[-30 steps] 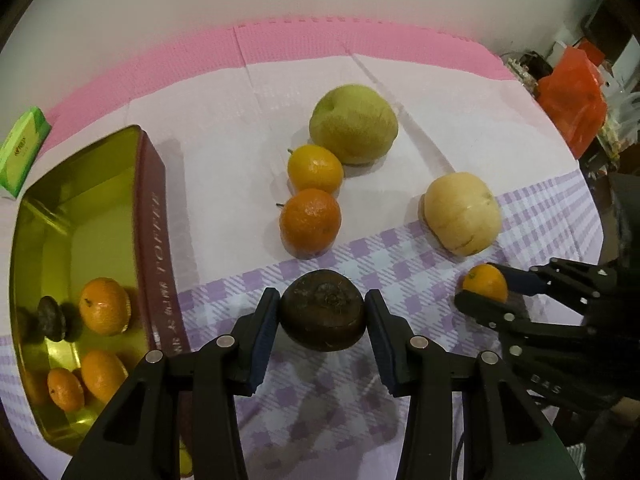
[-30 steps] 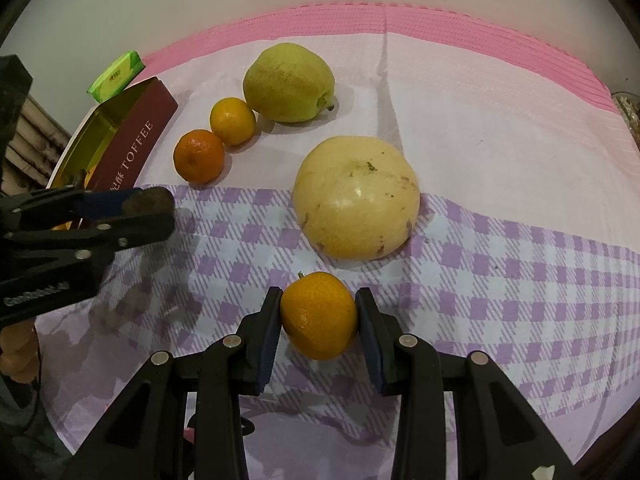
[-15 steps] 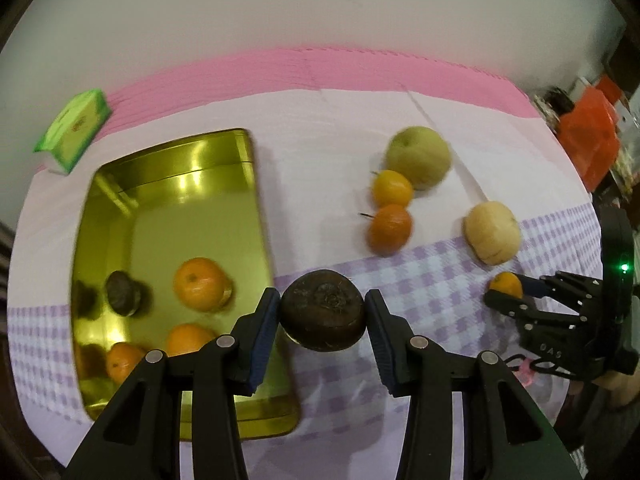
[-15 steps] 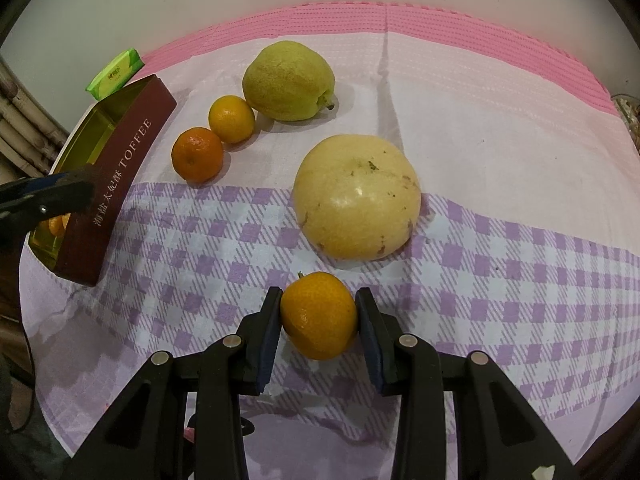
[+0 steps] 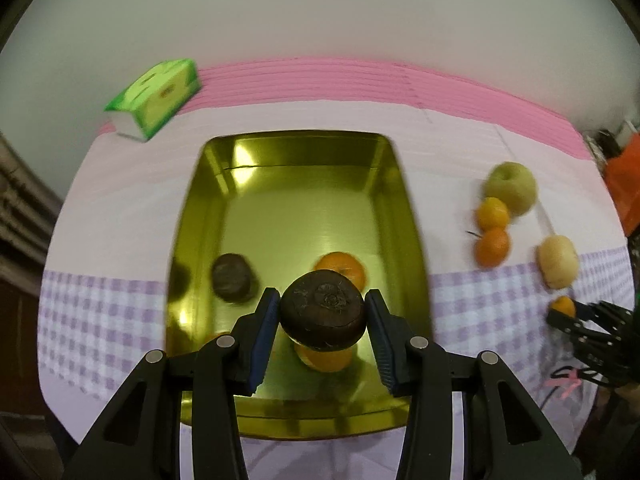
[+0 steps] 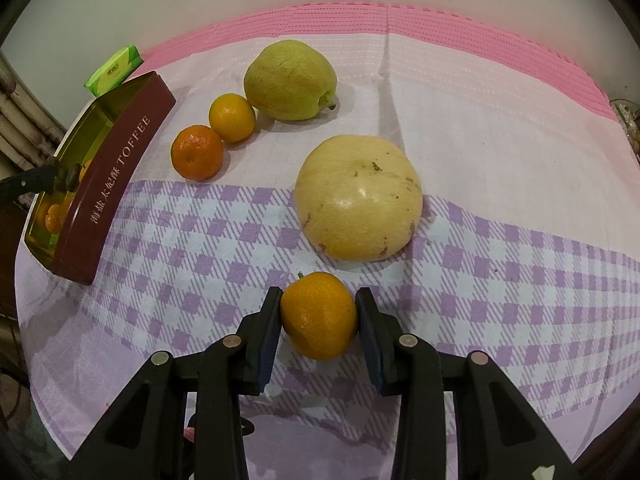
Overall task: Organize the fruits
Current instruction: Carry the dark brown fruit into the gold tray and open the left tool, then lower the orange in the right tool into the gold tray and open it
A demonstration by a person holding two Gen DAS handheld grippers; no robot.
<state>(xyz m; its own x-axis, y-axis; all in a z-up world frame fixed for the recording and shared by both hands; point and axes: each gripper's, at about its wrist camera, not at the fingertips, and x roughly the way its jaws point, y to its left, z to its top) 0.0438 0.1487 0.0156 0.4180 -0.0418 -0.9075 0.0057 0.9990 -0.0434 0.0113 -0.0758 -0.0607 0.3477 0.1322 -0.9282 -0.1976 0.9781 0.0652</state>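
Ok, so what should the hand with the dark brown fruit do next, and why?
Probably lower a little and open. The left gripper holds the dark brown fruit right over the gold tin, where another dark fruit and some oranges already lie. Aiming for the bare floor farther in should avoid dropping it on them.

The left gripper (image 5: 323,318) is clamping a dark fruit (image 5: 322,315) between its pads. The right gripper (image 6: 318,316) is pinching an orange (image 6: 318,315).
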